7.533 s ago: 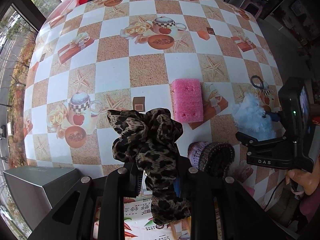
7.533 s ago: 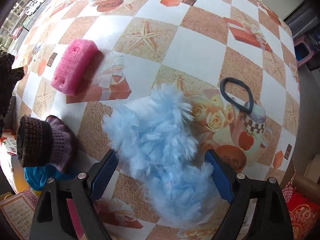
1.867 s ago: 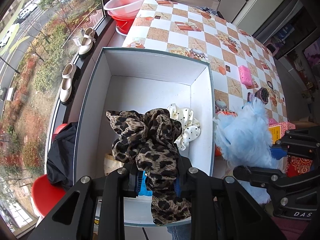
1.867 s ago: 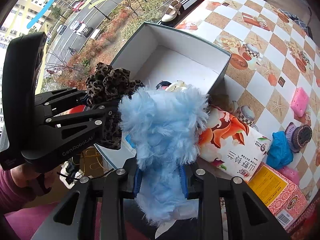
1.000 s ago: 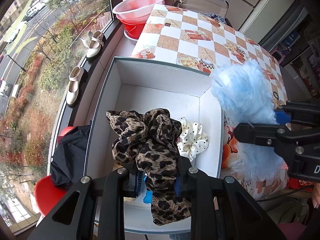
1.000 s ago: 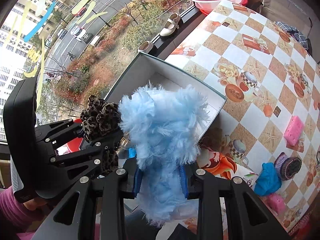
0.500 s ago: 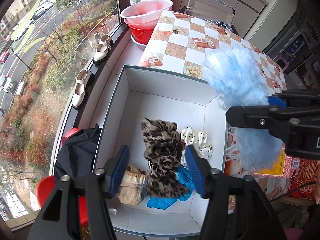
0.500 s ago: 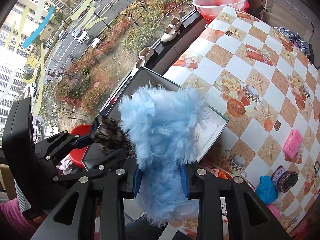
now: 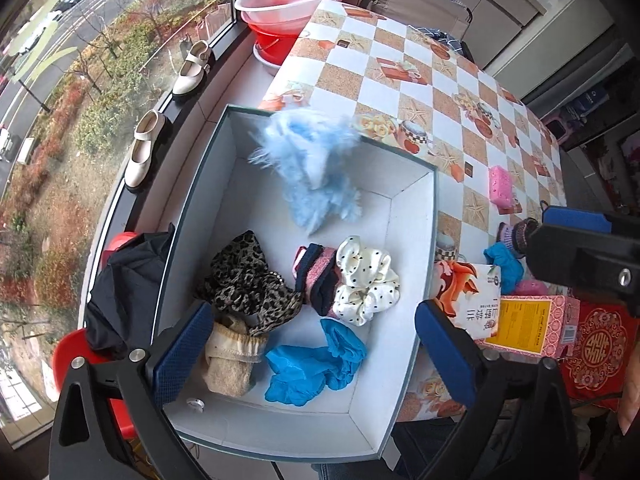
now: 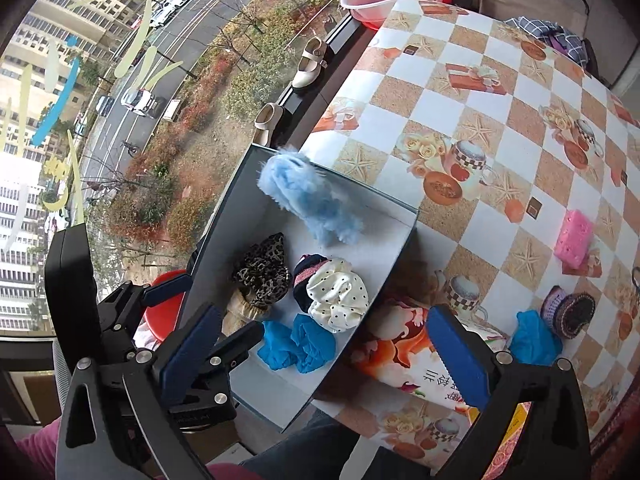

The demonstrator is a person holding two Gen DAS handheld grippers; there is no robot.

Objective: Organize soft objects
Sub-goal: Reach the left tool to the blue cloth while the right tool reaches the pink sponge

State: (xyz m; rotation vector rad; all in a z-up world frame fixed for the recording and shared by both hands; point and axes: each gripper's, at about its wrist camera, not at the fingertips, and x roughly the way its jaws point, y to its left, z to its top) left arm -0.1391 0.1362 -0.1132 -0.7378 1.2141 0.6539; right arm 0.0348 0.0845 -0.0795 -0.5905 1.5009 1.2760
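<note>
Now both my grippers gape wide w/ nothing between the pads: L gripper over the box, R gripper above its near edge. Blue fluff is at the box's far end, looks mid-air, can't tell if it's landed. Leopard scrunchie lies inside by the polka-dot scrunchie & blue glove. Pink sponge sits on the table.

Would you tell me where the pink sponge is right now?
The pink sponge lies on the checkered table, right of the box, beyond the knitted purple item.
</note>
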